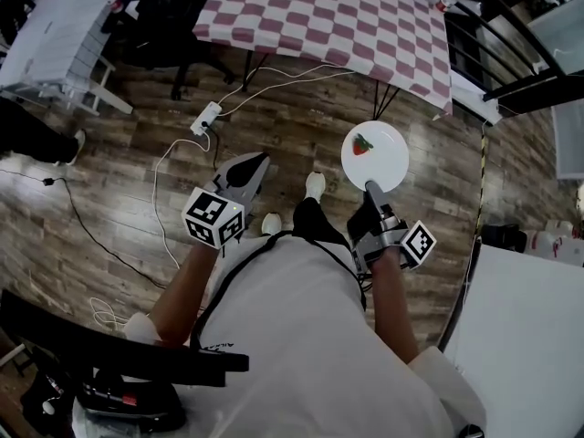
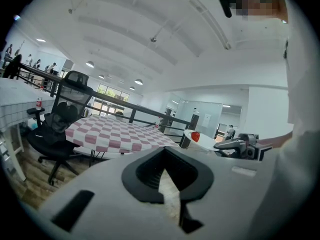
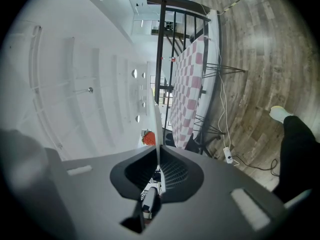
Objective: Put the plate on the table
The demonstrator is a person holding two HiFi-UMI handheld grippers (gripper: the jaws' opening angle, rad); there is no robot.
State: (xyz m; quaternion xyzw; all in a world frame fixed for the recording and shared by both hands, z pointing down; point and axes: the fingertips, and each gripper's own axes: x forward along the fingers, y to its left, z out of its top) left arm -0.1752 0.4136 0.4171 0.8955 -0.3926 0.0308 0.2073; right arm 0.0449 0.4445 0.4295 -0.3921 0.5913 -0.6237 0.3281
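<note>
A white plate (image 1: 375, 156) with a strawberry (image 1: 363, 144) on it is held out level over the wood floor, short of the table with the pink checked cloth (image 1: 328, 12). My right gripper (image 1: 371, 188) is shut on the plate's near rim. In the right gripper view the plate (image 3: 157, 129) shows edge-on between the jaws, with the strawberry (image 3: 148, 138) beside it. My left gripper (image 1: 255, 164) hangs at the left, shut and holding nothing. The left gripper view shows the table (image 2: 105, 131), the plate (image 2: 205, 140) and the right gripper (image 2: 235, 145).
A black office chair (image 2: 65, 109) stands left of the checked table. A power strip with cables (image 1: 206, 117) lies on the floor in front of it. Black railing (image 1: 511, 16) runs behind the table. A white surface (image 1: 529, 336) is at my right.
</note>
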